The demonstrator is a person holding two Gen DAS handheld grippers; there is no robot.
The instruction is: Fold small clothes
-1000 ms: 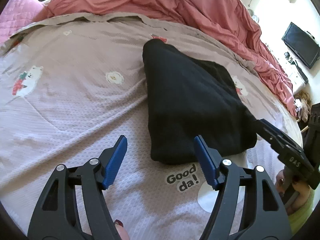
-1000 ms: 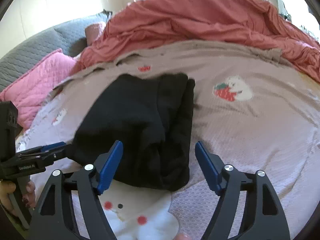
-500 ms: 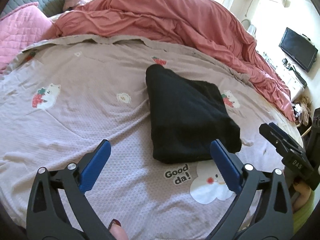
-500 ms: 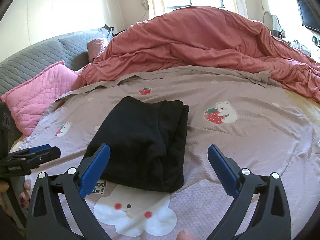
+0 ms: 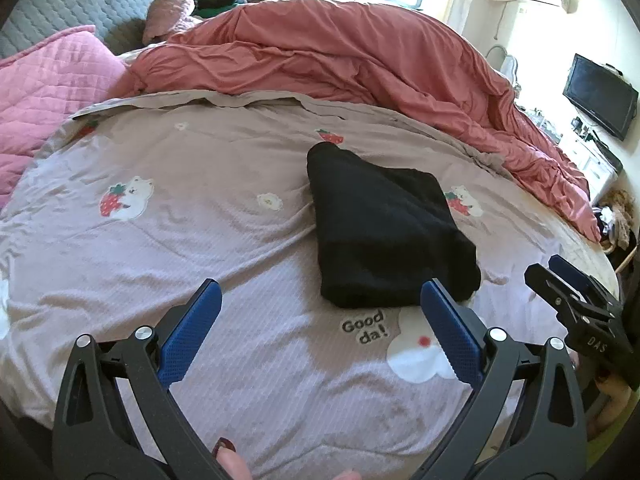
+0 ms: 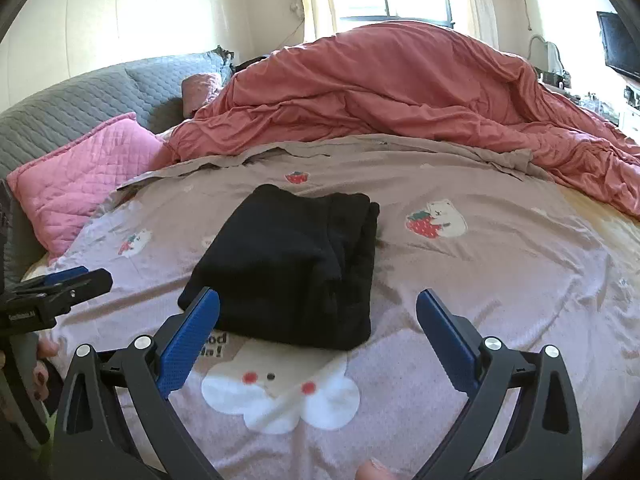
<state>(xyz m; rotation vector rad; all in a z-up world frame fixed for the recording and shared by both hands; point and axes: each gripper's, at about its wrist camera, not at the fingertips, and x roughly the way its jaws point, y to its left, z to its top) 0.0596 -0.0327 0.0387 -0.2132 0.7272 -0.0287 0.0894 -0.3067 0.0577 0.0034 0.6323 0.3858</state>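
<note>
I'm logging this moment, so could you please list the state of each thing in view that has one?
black garment: folded, lying on the bedsheet, not held.
left gripper: jaws wide open, empty.
right gripper: jaws wide open, empty.
red duvet: bunched up at the far side.
television: off.

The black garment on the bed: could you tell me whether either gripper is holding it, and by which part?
Nothing is held. The left gripper and right gripper are both open, short of the folded black garment.

A folded black garment [image 6: 288, 268] lies on the sheet [image 6: 500, 264] at twelve o'clock from the spread-open right gripper [image 6: 318, 320].
</note>
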